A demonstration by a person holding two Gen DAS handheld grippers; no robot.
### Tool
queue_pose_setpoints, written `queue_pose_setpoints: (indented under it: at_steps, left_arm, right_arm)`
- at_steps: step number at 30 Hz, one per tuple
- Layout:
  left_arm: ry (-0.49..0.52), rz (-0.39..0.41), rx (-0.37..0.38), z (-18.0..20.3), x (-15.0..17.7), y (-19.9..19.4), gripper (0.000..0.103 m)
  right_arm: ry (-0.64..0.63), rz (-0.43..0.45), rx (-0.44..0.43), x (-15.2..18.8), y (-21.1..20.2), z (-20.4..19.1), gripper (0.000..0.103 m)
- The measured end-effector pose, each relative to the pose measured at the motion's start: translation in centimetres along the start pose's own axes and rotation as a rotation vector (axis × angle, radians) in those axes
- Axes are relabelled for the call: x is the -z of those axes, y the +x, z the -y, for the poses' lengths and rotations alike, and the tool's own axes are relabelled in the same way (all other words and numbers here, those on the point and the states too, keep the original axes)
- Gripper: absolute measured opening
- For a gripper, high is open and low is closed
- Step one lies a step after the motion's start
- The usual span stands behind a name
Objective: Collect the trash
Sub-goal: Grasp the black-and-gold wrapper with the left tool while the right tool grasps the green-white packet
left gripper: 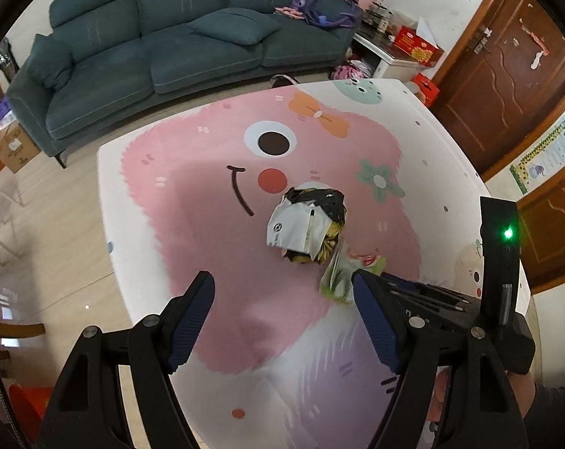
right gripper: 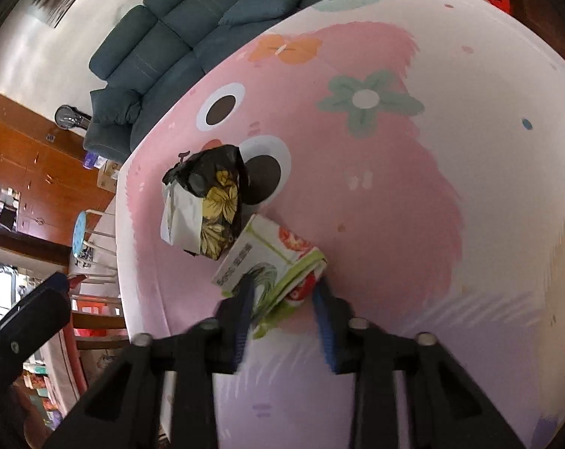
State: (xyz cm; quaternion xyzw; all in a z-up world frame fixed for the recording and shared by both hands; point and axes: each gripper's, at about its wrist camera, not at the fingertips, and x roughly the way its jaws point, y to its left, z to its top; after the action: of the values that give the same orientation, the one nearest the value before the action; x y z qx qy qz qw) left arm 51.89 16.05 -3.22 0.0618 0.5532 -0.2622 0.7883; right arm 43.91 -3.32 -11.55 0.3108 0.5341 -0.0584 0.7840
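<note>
A crumpled black, white and yellow wrapper lies on the pink cartoon table cover. It also shows in the right wrist view. Beside it lies a green and white snack packet, seen in the left wrist view too. My right gripper is closed on the near edge of the snack packet. My left gripper is open and empty, above the table just short of the crumpled wrapper. The right gripper's body shows at the right of the left wrist view.
A dark green sofa stands beyond the table. A white side cabinet with red boxes and a brown door are at the back right. A stool and wooden chairs stand left of the table.
</note>
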Motion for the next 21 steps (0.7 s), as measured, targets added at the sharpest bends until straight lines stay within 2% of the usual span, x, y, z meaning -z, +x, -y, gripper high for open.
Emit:
queue_pose_setpoints:
  at_steps: [4,10,15,19,21]
  left_arm:
    - [0.020,-0.010,0.021,0.6,-1.1,1.4,0.075]
    - [0.041,-0.049,0.052,2.1,-3.2,5.0,0.075]
    - [0.056,-0.100,0.018,3.1,-4.6,9.1,0.075]
    - [0.073,-0.111,-0.018,3.7,-4.9,11.1,0.075]
    - [0.076,-0.112,-0.025,4.0,-4.8,11.8,0.064]
  right_arm:
    - [0.002,0.027,0.006,-0.4,-0.3,0.8,0.010]
    - [0.039,0.122,0.088,-1.4,-2.8,3.7,0.009]
    - [0.095,0.175,0.125,-1.3,-5.1,6.9,0.008]
    - [0.116,0.186,0.130,-0.6,-6.3,8.4,0.007]
    - [0.115,0.189,0.129,-0.1,-6.8,8.7,0.007]
